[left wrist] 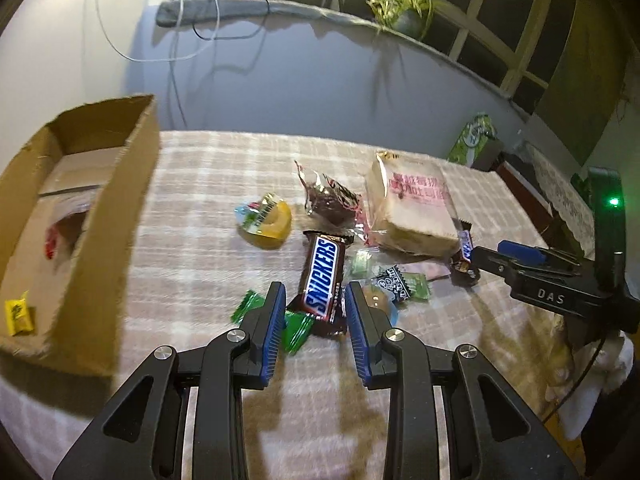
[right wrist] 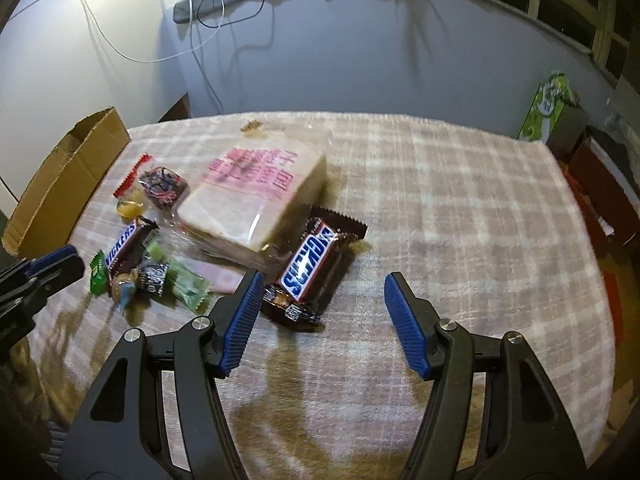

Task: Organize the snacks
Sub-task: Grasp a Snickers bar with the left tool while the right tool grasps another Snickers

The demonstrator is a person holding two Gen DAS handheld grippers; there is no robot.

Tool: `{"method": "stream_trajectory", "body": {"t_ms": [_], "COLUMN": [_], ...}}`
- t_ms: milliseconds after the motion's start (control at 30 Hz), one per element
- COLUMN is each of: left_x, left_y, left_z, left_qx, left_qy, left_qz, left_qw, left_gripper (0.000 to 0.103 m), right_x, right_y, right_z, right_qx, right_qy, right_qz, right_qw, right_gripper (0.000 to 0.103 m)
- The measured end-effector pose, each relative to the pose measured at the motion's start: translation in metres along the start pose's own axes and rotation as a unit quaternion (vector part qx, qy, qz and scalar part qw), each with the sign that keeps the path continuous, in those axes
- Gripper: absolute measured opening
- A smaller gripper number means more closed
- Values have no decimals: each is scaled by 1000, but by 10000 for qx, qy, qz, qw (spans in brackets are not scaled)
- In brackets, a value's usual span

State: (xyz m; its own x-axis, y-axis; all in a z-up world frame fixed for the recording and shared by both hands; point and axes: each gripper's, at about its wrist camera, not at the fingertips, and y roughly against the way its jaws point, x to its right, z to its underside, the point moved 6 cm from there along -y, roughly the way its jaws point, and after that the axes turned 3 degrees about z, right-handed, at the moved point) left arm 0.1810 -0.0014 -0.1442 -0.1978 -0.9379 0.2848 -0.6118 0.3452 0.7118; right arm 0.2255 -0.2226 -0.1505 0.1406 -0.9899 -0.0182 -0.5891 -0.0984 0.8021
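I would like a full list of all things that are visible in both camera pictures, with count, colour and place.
Snickers bars: 2, brown; one between the left fingers, one beside the bread.
Packaged bread: 1, pale with pink print; table centre.
Jelly cup: 1, yellow; left of the pile.
Green candies: several; among the small wrappers.
Cardboard box: 1, brown; left table edge, yellow packet inside.
Tablecloth: 1, pink-white check.
Green carton: 1; far right.
Potted plant: 1; ledge.
Left gripper: open.
Right gripper: open.
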Motion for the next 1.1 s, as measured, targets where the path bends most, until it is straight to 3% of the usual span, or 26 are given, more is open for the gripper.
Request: {"method": "stream_trajectory", "body": {"t_ms": [300,600,767,1100], "left_x": [0,2,4,4], "left_y": [-29,-45,-48,-43], "left_z": [-5,-6,-8,-8], "left_qx": [-271,-486,-463,-379], "left_qy": [-24,-168,-260,-142], "left_qz": [56,-43,-152,-161], "left_qw": [9996,9987,9985,9990], "left_gripper": [29,29,27,27], "right_x": [-4,-9,-3,11], "right_y": [-17,-31,-31,-23], "right_z": [-2,-4,-5,1], "right_qx": [-181,-352,-398,-351], "right_qy": [-26,80,72,-140], "right_qz": [-161,-116,-117,-150], "right_qw": [9997,9993,9991,9992], "right_gripper": [64,48,33,30]}}
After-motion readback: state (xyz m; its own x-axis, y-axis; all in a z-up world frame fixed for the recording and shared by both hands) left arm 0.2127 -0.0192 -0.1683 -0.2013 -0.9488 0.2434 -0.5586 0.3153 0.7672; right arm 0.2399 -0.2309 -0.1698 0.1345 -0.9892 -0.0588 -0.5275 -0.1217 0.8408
